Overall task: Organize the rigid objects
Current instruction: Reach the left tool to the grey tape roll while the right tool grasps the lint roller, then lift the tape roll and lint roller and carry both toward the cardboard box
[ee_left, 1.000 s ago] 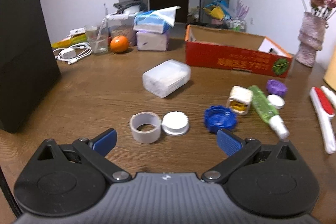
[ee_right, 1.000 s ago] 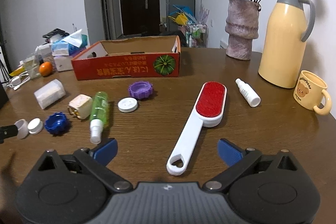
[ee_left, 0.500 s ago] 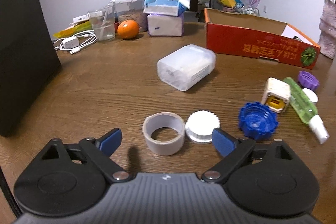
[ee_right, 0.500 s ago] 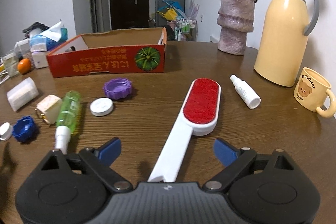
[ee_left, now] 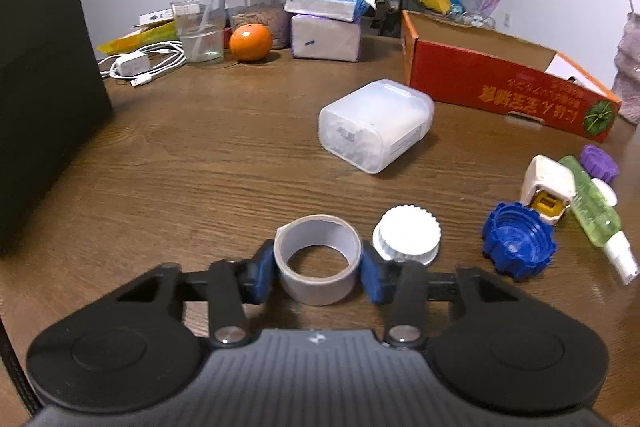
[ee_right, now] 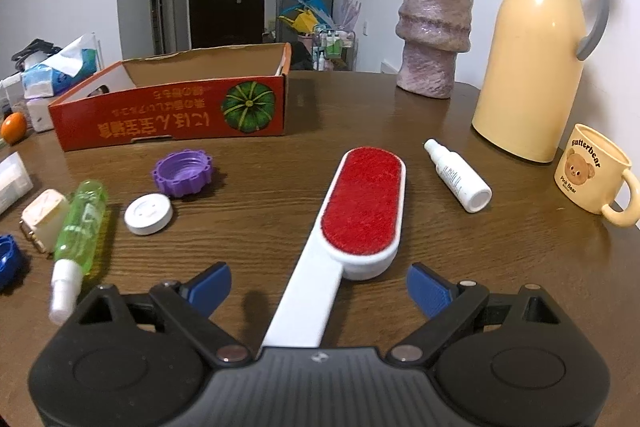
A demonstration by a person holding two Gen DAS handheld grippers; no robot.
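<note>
Wood-grain tabletop [ee_left: 200,167], brown, matte. Your left gripper [ee_left: 318,269] is closing its 2 blue pads onto a grey tape roll [ee_left: 318,259], a short hollow ring lying flat, pads touching both sides. Just beside it: 1 ribbed white cap [ee_left: 407,235], then 1 toothed blue cap [ee_left: 518,241]. Your right gripper [ee_right: 318,285] stands wide, straddling the white handle of a red-faced lint brush [ee_right: 360,203], pads clear of it.

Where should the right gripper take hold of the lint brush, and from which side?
Grip the lint brush by its narrow white handle, coming from above and behind, jaws straddling the flat sides. The handle already runs between the open right gripper; the red head looks wider.
</note>
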